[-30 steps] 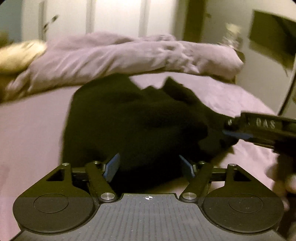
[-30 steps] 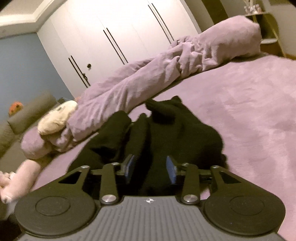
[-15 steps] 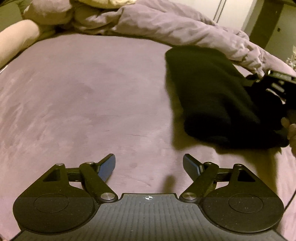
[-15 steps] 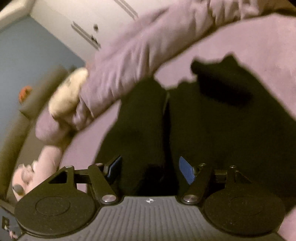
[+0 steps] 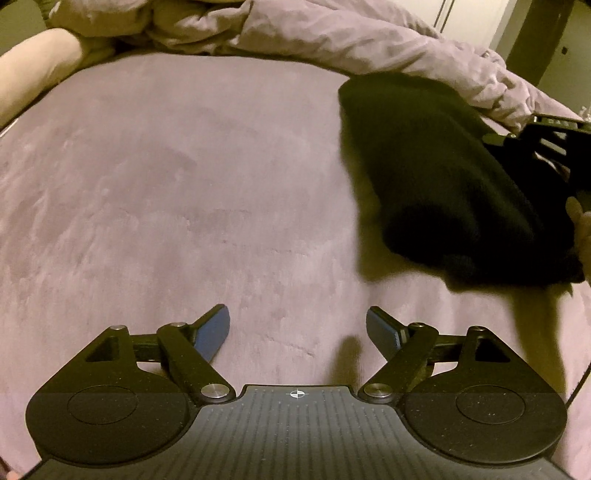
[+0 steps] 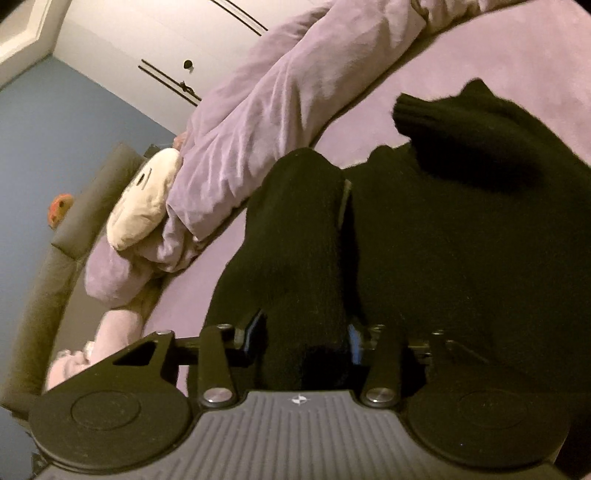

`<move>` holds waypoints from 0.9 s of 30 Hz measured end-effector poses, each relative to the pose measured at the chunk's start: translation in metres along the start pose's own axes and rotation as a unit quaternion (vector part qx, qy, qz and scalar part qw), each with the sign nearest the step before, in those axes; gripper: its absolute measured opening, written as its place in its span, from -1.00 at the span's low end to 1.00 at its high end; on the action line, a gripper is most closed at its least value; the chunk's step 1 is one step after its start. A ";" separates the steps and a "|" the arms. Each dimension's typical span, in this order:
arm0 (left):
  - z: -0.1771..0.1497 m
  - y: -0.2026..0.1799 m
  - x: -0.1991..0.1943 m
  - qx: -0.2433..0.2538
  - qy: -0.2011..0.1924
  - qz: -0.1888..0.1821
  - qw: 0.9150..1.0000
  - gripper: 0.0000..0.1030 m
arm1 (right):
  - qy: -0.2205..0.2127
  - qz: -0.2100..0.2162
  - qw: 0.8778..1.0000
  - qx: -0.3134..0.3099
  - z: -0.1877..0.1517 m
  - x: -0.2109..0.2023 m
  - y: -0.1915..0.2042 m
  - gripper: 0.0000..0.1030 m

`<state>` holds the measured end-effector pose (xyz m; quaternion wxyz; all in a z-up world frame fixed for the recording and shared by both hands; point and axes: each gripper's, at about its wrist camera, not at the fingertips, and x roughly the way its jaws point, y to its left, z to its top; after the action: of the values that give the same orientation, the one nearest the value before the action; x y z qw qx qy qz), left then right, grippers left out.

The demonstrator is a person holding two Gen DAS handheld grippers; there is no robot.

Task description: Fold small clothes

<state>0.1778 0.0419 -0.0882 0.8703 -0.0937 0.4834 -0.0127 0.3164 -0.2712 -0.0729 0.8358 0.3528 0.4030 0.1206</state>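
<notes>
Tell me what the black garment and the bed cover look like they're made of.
Black garment: apparently a soft matte knit, with a ribbed-looking cuff and fuzzy edges; the right gripper is pinching a fold. Bed cover: seemingly plush fleece or velvet, its nap showing brush marks.

The left gripper [image 5: 297, 328] hung over the purple bedspread [image 5: 177, 192] with its blue-padded fingers [image 5: 212, 332] spread wide and nothing between them. The black garment [image 5: 436, 177] lay on the bedspread beyond the gripper and to its right, apart from the fingers, a shadow beneath its near edge. The right gripper [image 5: 546, 144] reached in at the garment's far right side; its jaws could not be made out. A crumpled purple duvet [image 5: 332, 33] lay just behind the garment.
</notes>
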 end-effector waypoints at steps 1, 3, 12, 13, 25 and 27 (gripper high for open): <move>0.000 -0.001 0.000 0.001 0.002 0.001 1.000 0.69 | -0.003 -0.007 1.000 -0.008 0.000 0.000 0.003 -0.41; 0.000 -0.003 0.001 0.003 0.004 0.001 1.000 0.69 | -0.015 -0.027 0.999 -0.039 -0.003 -0.003 0.012 -0.59; 0.006 -0.005 -0.008 0.006 -0.007 -0.006 1.000 0.71 | -0.115 -0.069 0.987 -0.086 -0.010 -0.073 0.018 -0.84; 0.008 -0.006 -0.007 0.007 -0.009 -0.008 1.000 0.71 | -0.118 -0.090 0.985 -0.091 -0.012 -0.076 0.013 -0.84; 0.053 -0.055 0.035 0.064 -0.028 -0.048 0.996 0.74 | -0.063 -0.120 0.985 -0.102 -0.014 -0.066 -0.021 -0.02; 0.051 -0.057 0.039 0.072 -0.026 -0.046 0.996 0.74 | -0.074 -0.108 0.988 -0.087 -0.007 -0.078 -0.027 0.36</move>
<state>0.2453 -0.0104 -0.0845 0.8856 -0.0534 0.4534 -0.0848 0.2587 -0.3255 -0.0485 0.8991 0.2409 0.3636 0.0377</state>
